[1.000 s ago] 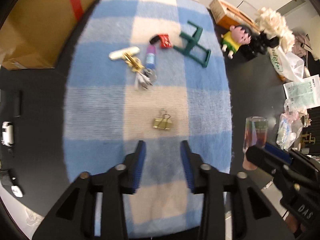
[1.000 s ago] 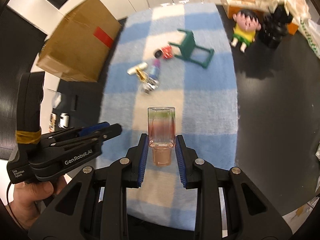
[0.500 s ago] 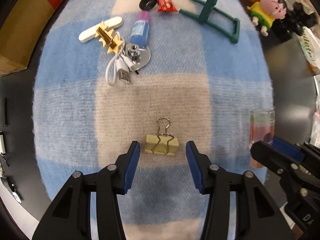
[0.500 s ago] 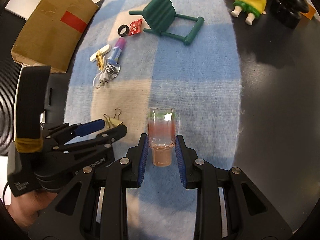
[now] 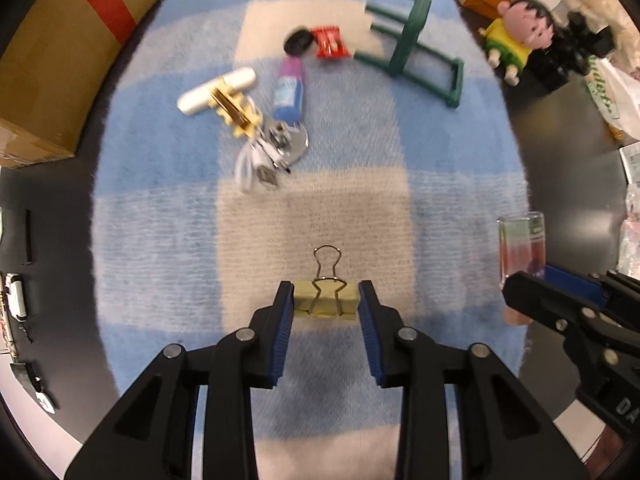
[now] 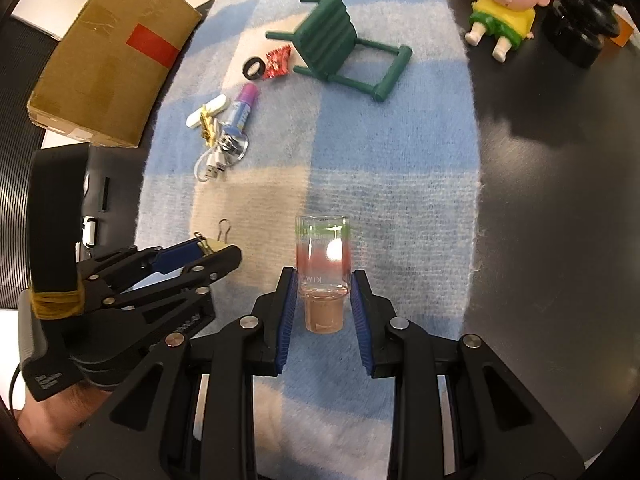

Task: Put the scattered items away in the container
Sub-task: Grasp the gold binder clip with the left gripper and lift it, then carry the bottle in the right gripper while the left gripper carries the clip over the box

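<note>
On the blue and cream checked blanket (image 5: 160,240) we see lots of small things lying about. Our left gripper (image 5: 326,304) points down at a yellow binder clip (image 5: 325,305) on a cream square. The clip sits right between the two blue pads (image 5: 285,320). The jaws are closing in on it, and the pads look like they are just touching its two ends. One wire handle of the clip sticks out away from us.

Our right gripper (image 6: 325,294) holds a small clear glass cup (image 6: 323,268) by its lower part. The blue pads press on both sides of the cup. The cup stands up straight, with red and green colour on it and a brown foot. It is over a blue square near the right edge of the blanket. From the left camera we see the same cup (image 5: 520,248) off to the right of the clip, well apart from it.

Farther away on the blanket lies a little heap: a white tube (image 5: 216,90), a gold toothed piece (image 5: 234,110), a purple and blue stick (image 5: 290,90), a shiny metal part (image 5: 288,142) and a white cable plug (image 5: 260,172). Behind them are a black ring (image 5: 298,42) and a red wrapper (image 5: 330,42), touching. A green toy chair (image 5: 412,56) lies tipped on its side.

A brown cardboard box (image 5: 60,60) sits off the blanket on the left. A doll in a yellow shirt (image 5: 516,44) sits on the dark table (image 6: 540,200) on the right.
</note>
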{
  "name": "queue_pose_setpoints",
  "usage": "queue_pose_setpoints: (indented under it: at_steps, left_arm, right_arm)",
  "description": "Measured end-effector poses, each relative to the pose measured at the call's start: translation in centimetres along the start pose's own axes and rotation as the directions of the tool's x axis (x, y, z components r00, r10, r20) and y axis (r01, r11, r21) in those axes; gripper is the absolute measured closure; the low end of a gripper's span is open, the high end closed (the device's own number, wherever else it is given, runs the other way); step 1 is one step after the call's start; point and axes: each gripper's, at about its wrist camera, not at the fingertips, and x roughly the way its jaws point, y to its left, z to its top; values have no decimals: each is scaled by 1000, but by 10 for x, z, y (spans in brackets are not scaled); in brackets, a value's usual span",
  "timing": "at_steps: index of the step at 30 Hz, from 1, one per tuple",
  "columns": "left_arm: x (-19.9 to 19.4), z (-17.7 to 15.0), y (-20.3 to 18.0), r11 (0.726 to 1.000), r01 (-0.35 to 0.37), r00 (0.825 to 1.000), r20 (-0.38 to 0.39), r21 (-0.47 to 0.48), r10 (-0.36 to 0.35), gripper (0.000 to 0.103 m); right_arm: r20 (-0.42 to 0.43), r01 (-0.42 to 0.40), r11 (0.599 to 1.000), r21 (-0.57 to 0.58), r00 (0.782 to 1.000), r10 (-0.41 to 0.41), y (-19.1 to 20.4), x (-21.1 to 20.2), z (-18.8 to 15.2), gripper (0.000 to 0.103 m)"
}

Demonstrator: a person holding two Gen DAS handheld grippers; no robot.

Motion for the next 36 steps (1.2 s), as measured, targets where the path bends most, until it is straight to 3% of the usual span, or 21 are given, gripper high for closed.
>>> queue_pose_setpoints:
  at_steps: [7, 18, 28, 36]
  left_arm:
    - [-68, -12, 21, 1000, 28, 997, 74, -6, -28, 71]
    - [-153, -19, 62, 996, 74, 979, 192, -47, -64, 71]
    - [-181, -16, 110, 985, 120, 958, 275, -121, -83, 71]
    - [-208, -4, 152, 973, 134, 937, 345, -190, -62, 71]
  right_arm:
    - [50, 9, 1000, 4, 999, -9, 24, -42, -2, 75]
    - [119, 12, 999, -43, 993, -7, 100, -101, -20, 75]
    - [164, 49, 982, -185, 986, -18, 179, -115, -3, 75]
    - [186, 22, 958, -285, 982, 32, 236, -122, 24, 75]
